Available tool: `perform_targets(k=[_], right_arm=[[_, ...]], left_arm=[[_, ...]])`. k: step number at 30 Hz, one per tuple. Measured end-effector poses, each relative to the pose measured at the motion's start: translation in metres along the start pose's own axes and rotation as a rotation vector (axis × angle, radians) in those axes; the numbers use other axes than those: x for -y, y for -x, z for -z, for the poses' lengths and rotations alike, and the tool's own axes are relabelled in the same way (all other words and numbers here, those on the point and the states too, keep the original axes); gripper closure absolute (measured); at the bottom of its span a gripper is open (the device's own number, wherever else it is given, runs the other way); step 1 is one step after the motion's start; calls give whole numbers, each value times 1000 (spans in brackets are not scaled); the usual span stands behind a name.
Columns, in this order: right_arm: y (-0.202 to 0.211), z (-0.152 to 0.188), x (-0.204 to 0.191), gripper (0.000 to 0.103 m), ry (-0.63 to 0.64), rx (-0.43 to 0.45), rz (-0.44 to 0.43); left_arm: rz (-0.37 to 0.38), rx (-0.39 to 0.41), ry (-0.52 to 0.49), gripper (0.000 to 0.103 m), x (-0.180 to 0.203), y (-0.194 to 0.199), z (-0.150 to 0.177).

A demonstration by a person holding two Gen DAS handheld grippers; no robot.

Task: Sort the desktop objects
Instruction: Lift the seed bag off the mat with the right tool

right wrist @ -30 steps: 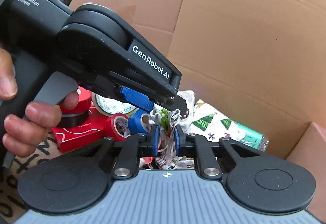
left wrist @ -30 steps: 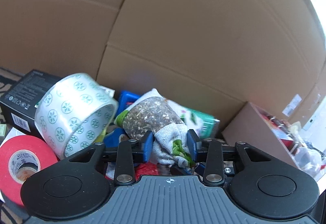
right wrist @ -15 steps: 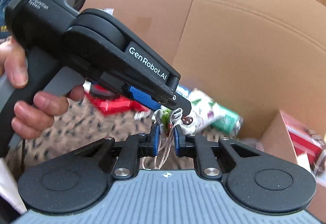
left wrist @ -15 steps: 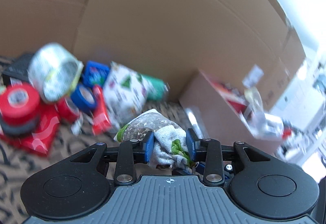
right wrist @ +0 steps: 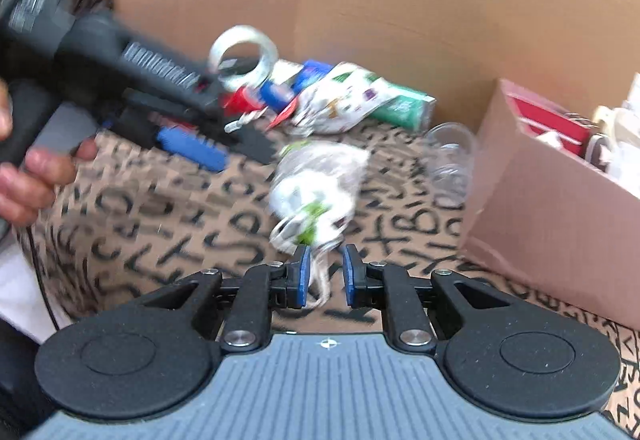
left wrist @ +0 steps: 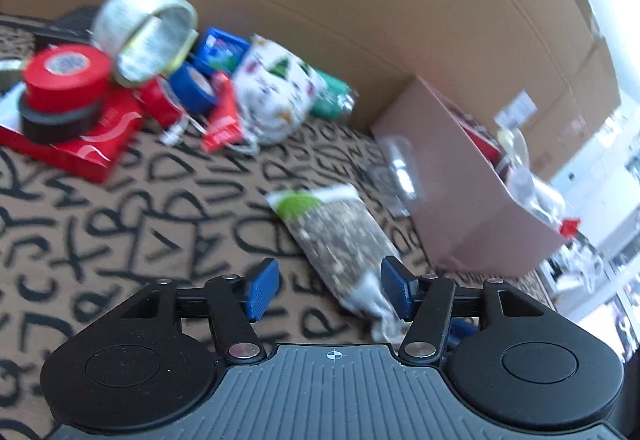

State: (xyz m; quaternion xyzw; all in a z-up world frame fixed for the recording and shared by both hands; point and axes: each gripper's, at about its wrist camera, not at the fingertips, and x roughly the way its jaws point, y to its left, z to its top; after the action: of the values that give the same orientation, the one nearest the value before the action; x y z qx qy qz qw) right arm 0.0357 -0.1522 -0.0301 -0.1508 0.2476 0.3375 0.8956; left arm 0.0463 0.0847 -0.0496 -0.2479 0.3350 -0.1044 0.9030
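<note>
The seed pouch (left wrist: 340, 236) lies on the letter-printed cloth (left wrist: 120, 224), a long clear bag packed with speckled grain, with a green-and-white label at its far end and a gathered white neck at the near end. The left gripper (left wrist: 329, 290) has just been opening; its blue ribbed pads stand wide, and the pouch's neck lies between them against the right-hand pad, no longer squeezed. In the right wrist view the pouch (right wrist: 316, 192) is blurred; its thin drawstring (right wrist: 320, 280) trails down between the pads of the right gripper (right wrist: 325, 276), which stand close together. Whether they actually pinch the string I cannot tell.

Just to the right of the pouch sits an open brown cardboard box (left wrist: 460, 208), crammed with red packaging and clear plastic oddments too blurred to name. A clear plastic cup (right wrist: 452, 156) lies on its side between pouch and box.

Beyond the pouch, against the tall cardboard wall (left wrist: 360, 0), is a heap: a white printed drawstring bag (left wrist: 276, 92), a green packet (left wrist: 332, 100), blue tape (left wrist: 192, 88), a red tape roll (left wrist: 66, 76) stacked on a black one, and a big pale patterned tape ring (left wrist: 148, 28).
</note>
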Motion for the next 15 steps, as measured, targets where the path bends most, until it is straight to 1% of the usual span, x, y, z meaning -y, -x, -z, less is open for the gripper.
perform_targets(k=[1,2,3,4,5,10,13,15], right_arm=[[3,-3,4,79,-33,18,-2],[2,-7,7,70,-65,33,-6],[-2,-8,8,66,-84,43,-8],[-6,-6,9,59,-95,51,-9],[-12,-6,8,56,-99,58,-12],[-33,-12,2,56,-110,29,-27],[-45,-13,5,56,-138,15,-38],[-51,-12,11,52,-168,4,-64]], left_arm=[[-4,2,12,32,-2,-1,-3],[1,0,21,32,-3,-3,-6],[12,-6,30,32,-4,-7,-8],[25,-11,36,32,-5,-10,-10],[38,-17,39,32,-5,-15,-12],[45,-57,54,32,-5,-41,-22],[64,-76,60,32,-5,-49,-23],[78,-87,57,32,-5,-55,-23]])
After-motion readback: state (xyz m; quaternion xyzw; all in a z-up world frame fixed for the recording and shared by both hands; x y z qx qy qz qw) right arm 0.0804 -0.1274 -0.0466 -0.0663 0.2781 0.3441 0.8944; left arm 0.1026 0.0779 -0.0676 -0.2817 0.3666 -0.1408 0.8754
